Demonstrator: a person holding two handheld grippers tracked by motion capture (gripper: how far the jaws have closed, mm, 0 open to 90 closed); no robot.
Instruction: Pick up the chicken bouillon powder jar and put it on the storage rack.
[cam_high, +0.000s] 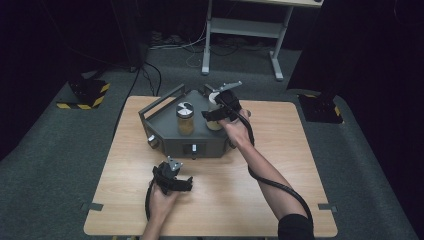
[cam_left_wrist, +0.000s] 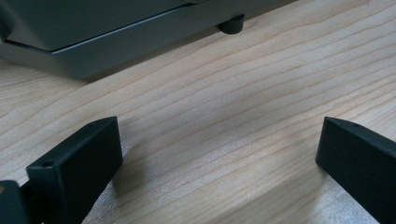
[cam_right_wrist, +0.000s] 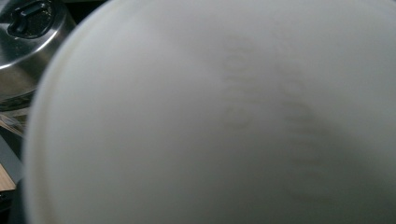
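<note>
Jar (cam_high: 215, 120) with white lid (cam_right_wrist: 210, 112) stands on grey base (cam_high: 192, 137); right gripper (cam_high: 222, 112) reaches it from 5 o'clock, jaw state indeterminate. Left gripper (cam_left_wrist: 219, 154) rests idle, jaws apart, on table (cam_left_wrist: 233, 84).

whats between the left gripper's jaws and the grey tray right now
Nothing: bare wooden table runs from the left gripper to the grey tray, as the left gripper view shows.

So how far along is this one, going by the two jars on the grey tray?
Early to midway, I'd judge. Done: both jars stand on the grey tray, and the left jar has its metal lid on. In hand: the right gripper is at the white-lidded jar, its lid looming close in the right gripper view; whether it grips is unclear. Left: the left gripper waits open over bare table.
</note>
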